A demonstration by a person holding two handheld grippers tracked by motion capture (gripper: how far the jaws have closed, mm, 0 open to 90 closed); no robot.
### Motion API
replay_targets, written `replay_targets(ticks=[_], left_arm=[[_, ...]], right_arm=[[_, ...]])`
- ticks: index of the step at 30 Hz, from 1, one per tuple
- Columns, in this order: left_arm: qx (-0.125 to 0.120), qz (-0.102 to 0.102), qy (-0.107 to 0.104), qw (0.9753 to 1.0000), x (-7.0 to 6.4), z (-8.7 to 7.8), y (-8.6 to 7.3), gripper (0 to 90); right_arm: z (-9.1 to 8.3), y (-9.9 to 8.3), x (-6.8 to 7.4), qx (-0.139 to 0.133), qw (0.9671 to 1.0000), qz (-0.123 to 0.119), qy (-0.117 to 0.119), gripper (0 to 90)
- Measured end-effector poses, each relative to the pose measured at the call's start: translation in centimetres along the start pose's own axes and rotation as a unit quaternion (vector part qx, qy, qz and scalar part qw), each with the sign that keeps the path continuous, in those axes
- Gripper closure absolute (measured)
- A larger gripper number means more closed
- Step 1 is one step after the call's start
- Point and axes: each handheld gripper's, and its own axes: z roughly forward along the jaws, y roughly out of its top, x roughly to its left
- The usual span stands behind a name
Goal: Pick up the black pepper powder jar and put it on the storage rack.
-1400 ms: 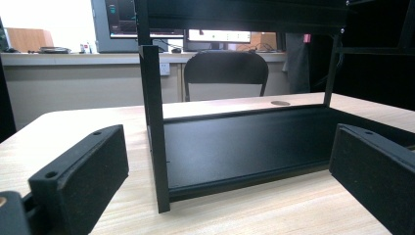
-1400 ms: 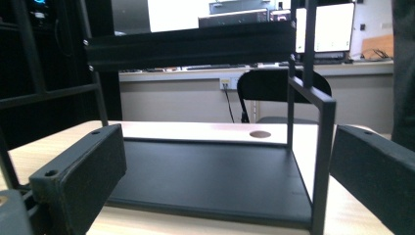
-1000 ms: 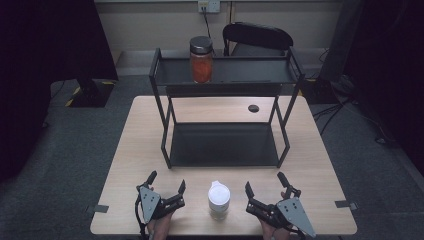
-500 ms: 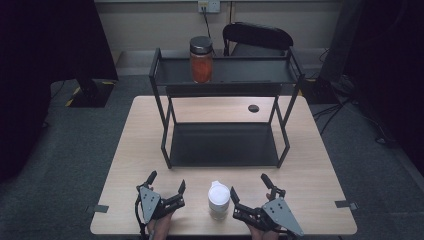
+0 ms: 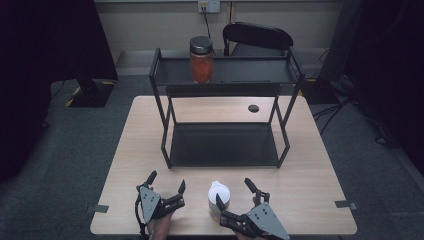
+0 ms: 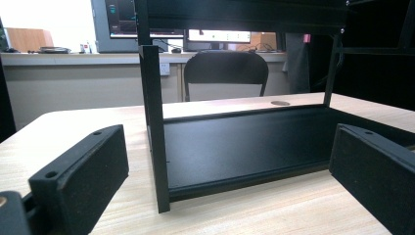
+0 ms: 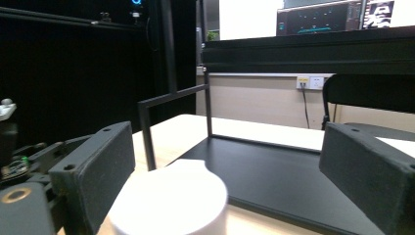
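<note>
A white-lidded jar stands on the wooden table near its front edge. My right gripper is open, its jaws reaching around the jar from the right without closing. In the right gripper view the jar's white lid sits low between the wide-open jaws of the right gripper, nearer the left one. My left gripper rests open to the left of the jar, holding nothing. A jar with orange contents stands on the top shelf of the black rack. The left gripper faces the rack's lower shelf.
A black chair stands behind the table. A small dark round spot lies on the tabletop behind the rack's right side. The rack's front left post stands close ahead of my left gripper.
My right gripper has moved left toward the white-lidded jar and now has it between its jaws. The left gripper has stayed put.
</note>
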Motion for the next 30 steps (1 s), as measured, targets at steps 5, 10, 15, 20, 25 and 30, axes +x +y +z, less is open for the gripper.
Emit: replay_targets(ticks=[5,10,15,20,25,30], left_arm=[[0.000,0.000,0.000,1.0000,0.0,0.0,0.0,0.3],[0.000,0.000,0.000,1.0000,0.0,0.0,0.0,0.3],[0.000,0.000,0.000,1.0000,0.0,0.0,0.0,0.4],[0.000,0.000,0.000,1.0000,0.0,0.0,0.0,0.5],[0.000,0.000,0.000,1.0000,0.0,0.0,0.0,0.5],[0.000,0.000,0.000,1.0000,0.0,0.0,0.0,0.5]], right_arm=[[0.3,-0.2,0.7,0.011,0.9999,-0.003,0.006,9.5],[0.8,-0.4,1.2,0.034,0.9993,-0.014,0.013,12.4],[0.9,-0.6,1.3,0.046,0.9986,-0.015,0.021,16.1],[1.0,-1.0,1.1,0.064,0.9977,-0.006,0.022,18.0],[1.0,-1.3,1.4,0.079,0.9967,-0.002,0.022,20.4],[1.2,-1.6,1.5,0.084,0.9962,-0.004,0.023,23.3]])
